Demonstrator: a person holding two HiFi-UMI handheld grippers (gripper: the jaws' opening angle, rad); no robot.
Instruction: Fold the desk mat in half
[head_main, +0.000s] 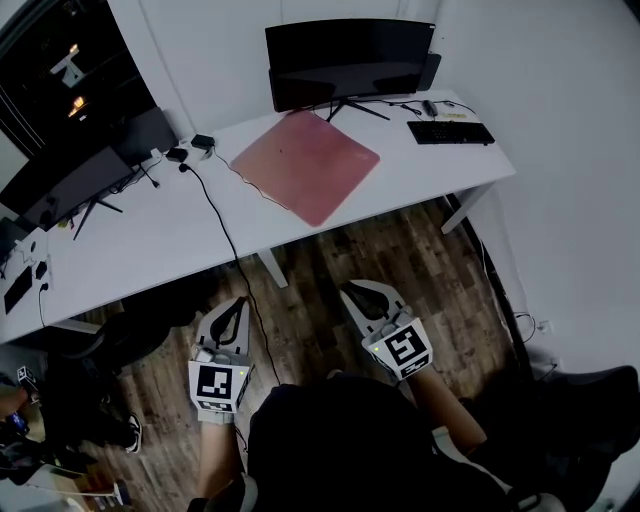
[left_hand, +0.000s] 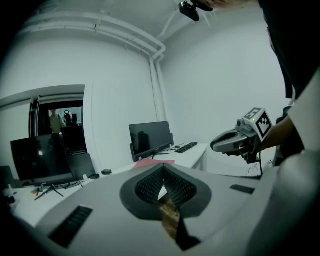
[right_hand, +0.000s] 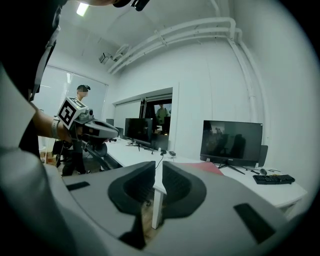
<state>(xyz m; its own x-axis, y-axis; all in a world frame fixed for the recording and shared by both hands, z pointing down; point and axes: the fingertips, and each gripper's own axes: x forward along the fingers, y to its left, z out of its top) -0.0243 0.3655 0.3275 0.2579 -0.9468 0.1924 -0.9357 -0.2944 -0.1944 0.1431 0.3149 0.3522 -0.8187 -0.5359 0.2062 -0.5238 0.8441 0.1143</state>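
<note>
The desk mat (head_main: 305, 165) is a pink, plain square lying flat and unfolded on the white bench (head_main: 150, 240), skewed to its edge, well ahead of both jaws; a monitor (head_main: 350, 60) stands just behind it. The left gripper (head_main: 237, 302) is clenched, tips touching, on nothing; the right gripper (head_main: 352, 290) is clenched to a thin slit, also empty. In both gripper views the mat is only a pink sliver above the jaws.
</note>
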